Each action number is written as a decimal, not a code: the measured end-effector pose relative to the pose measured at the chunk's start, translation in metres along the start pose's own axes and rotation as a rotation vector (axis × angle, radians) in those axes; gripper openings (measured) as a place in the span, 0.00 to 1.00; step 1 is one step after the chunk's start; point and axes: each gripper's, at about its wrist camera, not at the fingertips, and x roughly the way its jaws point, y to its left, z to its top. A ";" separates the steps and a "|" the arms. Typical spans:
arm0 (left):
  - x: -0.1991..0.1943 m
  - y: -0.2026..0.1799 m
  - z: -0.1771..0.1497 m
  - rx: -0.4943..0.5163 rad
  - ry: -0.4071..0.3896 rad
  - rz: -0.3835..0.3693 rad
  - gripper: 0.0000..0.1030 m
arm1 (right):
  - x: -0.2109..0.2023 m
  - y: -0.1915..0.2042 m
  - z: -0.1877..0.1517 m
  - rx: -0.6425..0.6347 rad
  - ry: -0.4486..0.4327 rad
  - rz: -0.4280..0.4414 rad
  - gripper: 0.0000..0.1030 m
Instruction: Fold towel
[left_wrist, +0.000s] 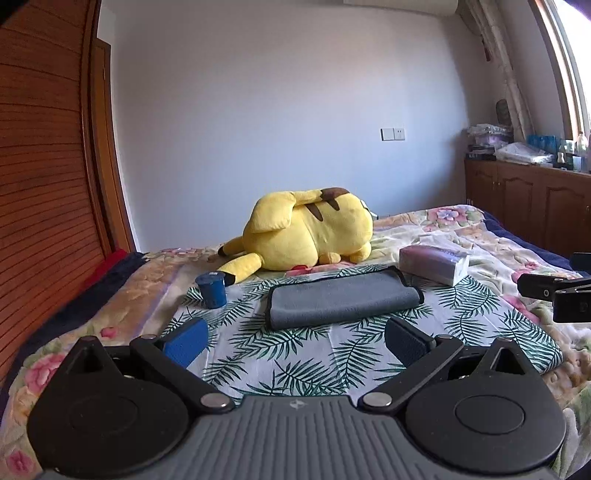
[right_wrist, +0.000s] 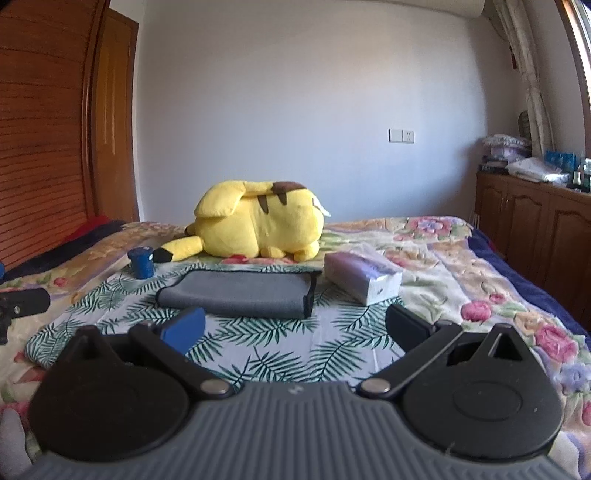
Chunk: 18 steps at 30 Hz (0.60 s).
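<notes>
A grey towel with a dark edge (left_wrist: 343, 297) lies folded on a palm-leaf cloth (left_wrist: 295, 354) on the bed; it also shows in the right wrist view (right_wrist: 240, 295). My left gripper (left_wrist: 295, 341) is open and empty, held back from the towel's near edge. My right gripper (right_wrist: 295, 328) is open and empty, also short of the towel. Part of the right gripper (left_wrist: 557, 291) shows at the right edge of the left wrist view, and part of the left gripper (right_wrist: 22, 302) at the left edge of the right wrist view.
A yellow plush toy (left_wrist: 306, 232) lies behind the towel. A blue cup (left_wrist: 211, 291) stands left of it, a tissue pack (left_wrist: 434, 264) right of it. A wooden wardrobe (left_wrist: 44, 166) is on the left, wooden cabinets (left_wrist: 528, 206) on the right.
</notes>
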 end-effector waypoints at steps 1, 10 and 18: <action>-0.001 0.000 0.000 0.000 -0.003 -0.001 1.00 | -0.001 0.000 0.000 -0.001 -0.007 -0.003 1.00; -0.002 0.003 0.000 -0.014 -0.006 -0.005 1.00 | -0.001 0.000 0.001 0.001 -0.011 -0.007 1.00; -0.003 0.003 0.000 -0.016 -0.009 -0.004 1.00 | -0.001 -0.002 0.001 0.002 -0.012 -0.008 1.00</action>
